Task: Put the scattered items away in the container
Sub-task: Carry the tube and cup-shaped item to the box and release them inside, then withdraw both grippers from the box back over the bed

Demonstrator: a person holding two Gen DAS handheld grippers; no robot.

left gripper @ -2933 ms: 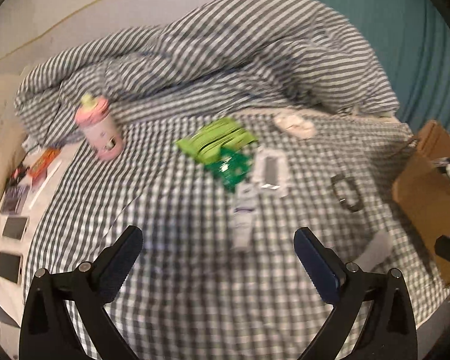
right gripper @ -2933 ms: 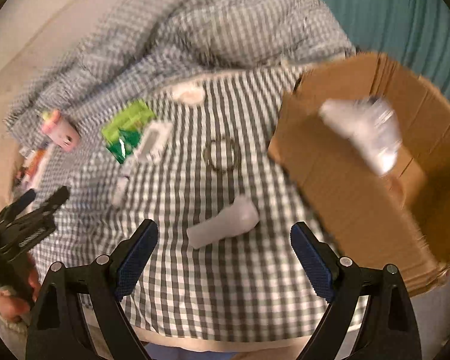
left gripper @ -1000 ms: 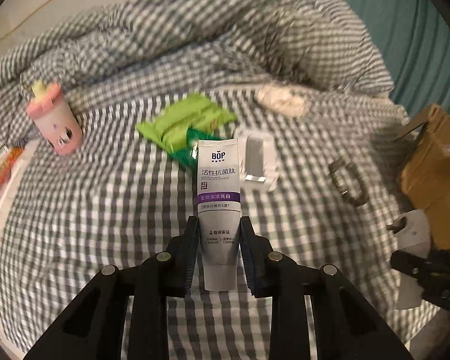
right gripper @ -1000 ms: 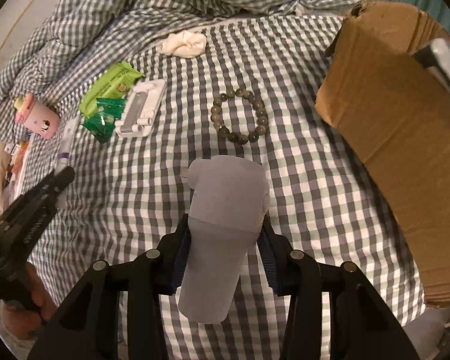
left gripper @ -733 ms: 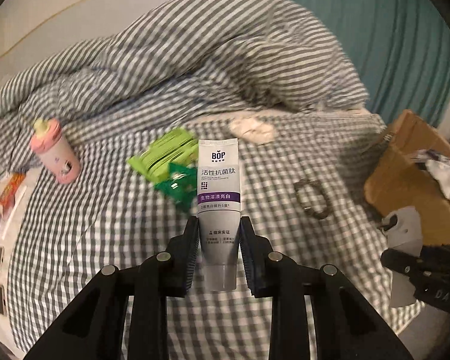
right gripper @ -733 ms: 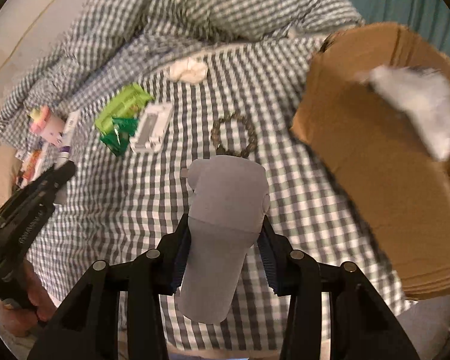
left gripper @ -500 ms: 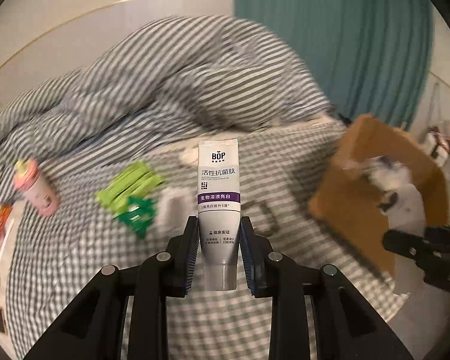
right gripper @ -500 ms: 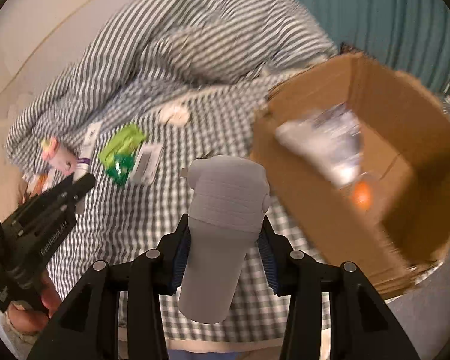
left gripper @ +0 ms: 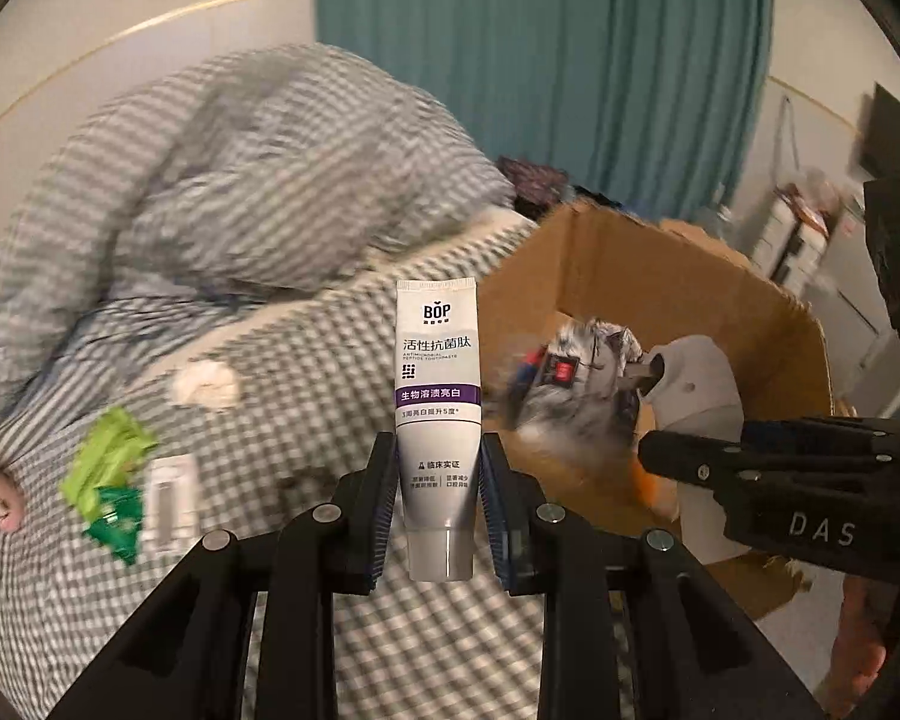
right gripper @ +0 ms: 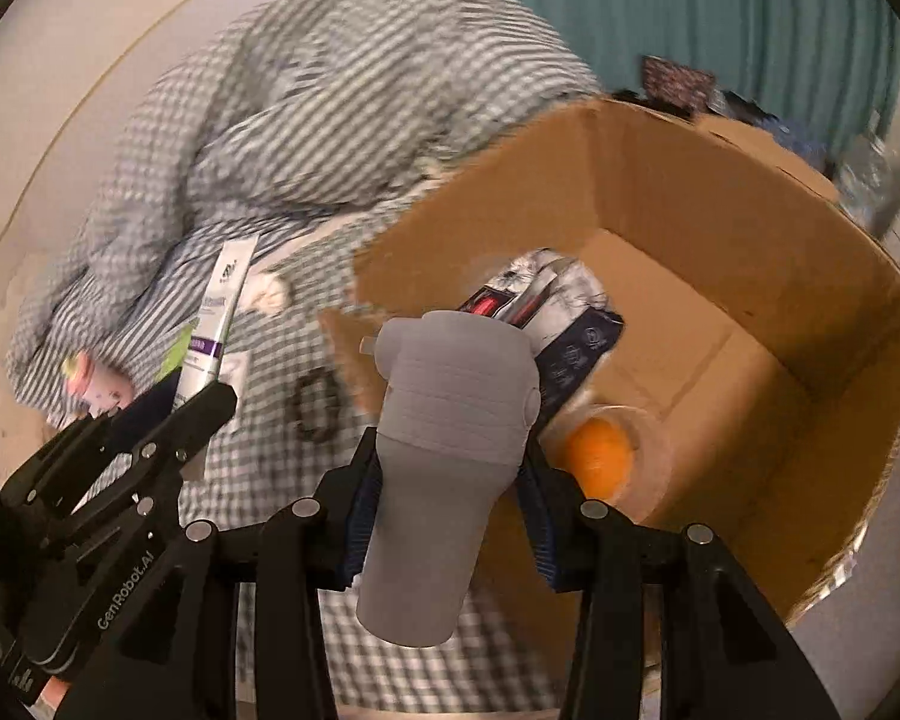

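My left gripper [left gripper: 438, 516] is shut on a white and purple toothpaste tube [left gripper: 438, 420], held upright above the checked bed, left of the cardboard box [left gripper: 576, 258]. My right gripper [right gripper: 450, 516] is shut on a grey lidded cup [right gripper: 450, 432], held over the near edge of the open box [right gripper: 750, 204]. The cup also shows in the left wrist view [left gripper: 696, 396], and the tube in the right wrist view [right gripper: 216, 318]. Inside the box lie a patterned packet [right gripper: 570, 312] and an orange ball [right gripper: 597, 456].
On the checked bedding [left gripper: 282, 396] lie green packets [left gripper: 108, 450], a white case [left gripper: 171, 501], a crumpled white item [left gripper: 204, 384], a bead bracelet [right gripper: 312, 405] and a pink bottle [right gripper: 90, 384]. A rumpled duvet [left gripper: 258, 180] lies behind; teal curtain [left gripper: 540, 60] beyond.
Both grippers closed on their items, lifted them off the bed and swung right toward the box. The cup now hangs over the box's near edge.
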